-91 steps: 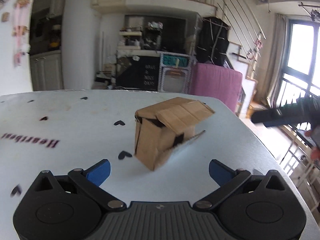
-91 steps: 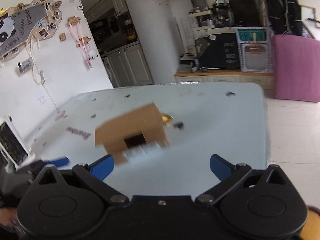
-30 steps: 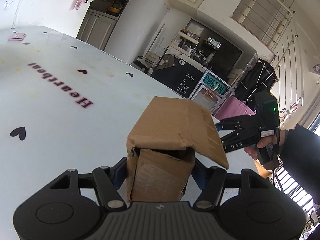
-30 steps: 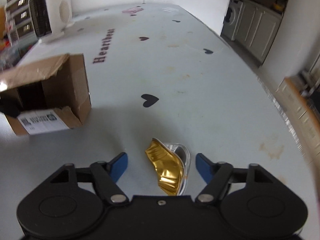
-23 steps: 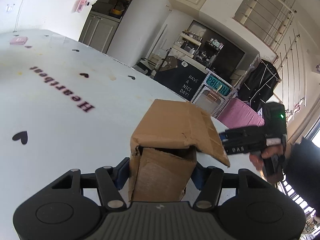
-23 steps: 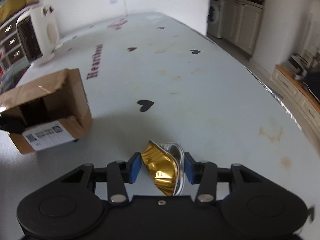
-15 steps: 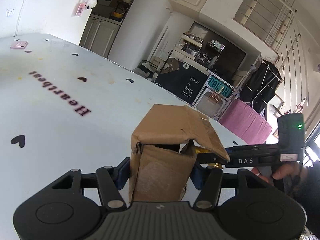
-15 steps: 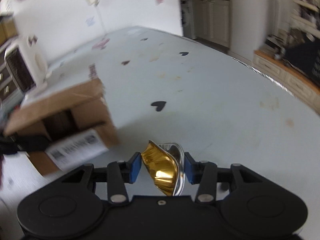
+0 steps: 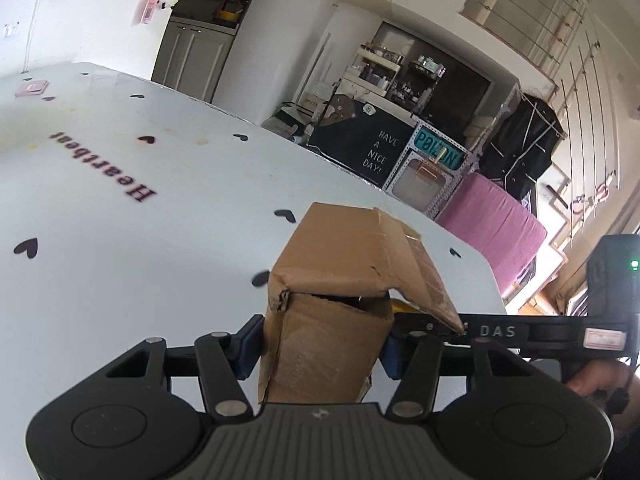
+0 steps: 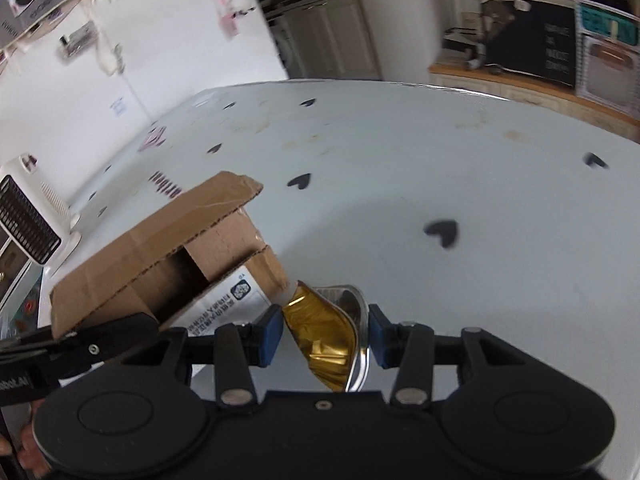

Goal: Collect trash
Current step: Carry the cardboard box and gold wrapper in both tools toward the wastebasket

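I'm mid-transfer: my left gripper (image 9: 322, 350) is closing and already clamps the cardboard box (image 9: 336, 304) by its 2 sides, while my right gripper (image 10: 322, 334) pinches the crushed gold foil cup (image 10: 330, 334) just beside the box's open mouth (its tip seems to touch a flap). Next — slide the cup inside the opening, then let go — without snagging that flap.

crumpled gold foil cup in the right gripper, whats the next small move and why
Probably ease the right gripper forward to carry the crumpled gold foil cup through the opening of the brown cardboard box. The cup is clamped just outside the box's labelled flap, and the left gripper, its jaws closing on the box, holds the opening toward it.
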The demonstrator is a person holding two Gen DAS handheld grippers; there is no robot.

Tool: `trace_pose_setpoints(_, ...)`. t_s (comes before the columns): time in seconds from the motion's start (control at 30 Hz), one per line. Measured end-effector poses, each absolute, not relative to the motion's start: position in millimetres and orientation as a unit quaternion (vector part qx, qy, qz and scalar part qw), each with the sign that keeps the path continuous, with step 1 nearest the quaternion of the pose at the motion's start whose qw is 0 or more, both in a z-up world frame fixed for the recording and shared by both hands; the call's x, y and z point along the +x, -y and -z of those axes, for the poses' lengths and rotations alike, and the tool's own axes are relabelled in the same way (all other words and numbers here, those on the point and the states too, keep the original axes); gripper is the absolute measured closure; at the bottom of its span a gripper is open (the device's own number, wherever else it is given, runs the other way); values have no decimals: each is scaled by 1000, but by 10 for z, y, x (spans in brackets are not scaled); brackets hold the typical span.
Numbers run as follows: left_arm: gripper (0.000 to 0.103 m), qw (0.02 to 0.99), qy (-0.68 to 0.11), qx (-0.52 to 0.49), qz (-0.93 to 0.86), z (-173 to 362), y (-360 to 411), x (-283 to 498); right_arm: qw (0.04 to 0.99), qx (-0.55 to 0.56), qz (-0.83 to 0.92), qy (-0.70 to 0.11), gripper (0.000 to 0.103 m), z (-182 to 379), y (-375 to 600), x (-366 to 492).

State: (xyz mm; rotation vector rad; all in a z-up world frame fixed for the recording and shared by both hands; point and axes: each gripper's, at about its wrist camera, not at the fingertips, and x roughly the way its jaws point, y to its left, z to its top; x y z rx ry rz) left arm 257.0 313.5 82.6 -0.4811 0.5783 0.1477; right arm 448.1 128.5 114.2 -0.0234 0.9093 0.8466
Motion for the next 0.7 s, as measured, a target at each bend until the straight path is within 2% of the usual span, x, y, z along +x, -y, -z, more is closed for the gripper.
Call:
trace_pose_setpoints(0.4,47,935,-274,-218,-50,-796,-2699,2115,843,47,-335,-419,57,-1078,-645,3858)
trace_pose_setpoints(0.7,47,948,-251,-187,-51,-912,-2360,1723,872,55,-303,-381,57,-1222,-261,3270)
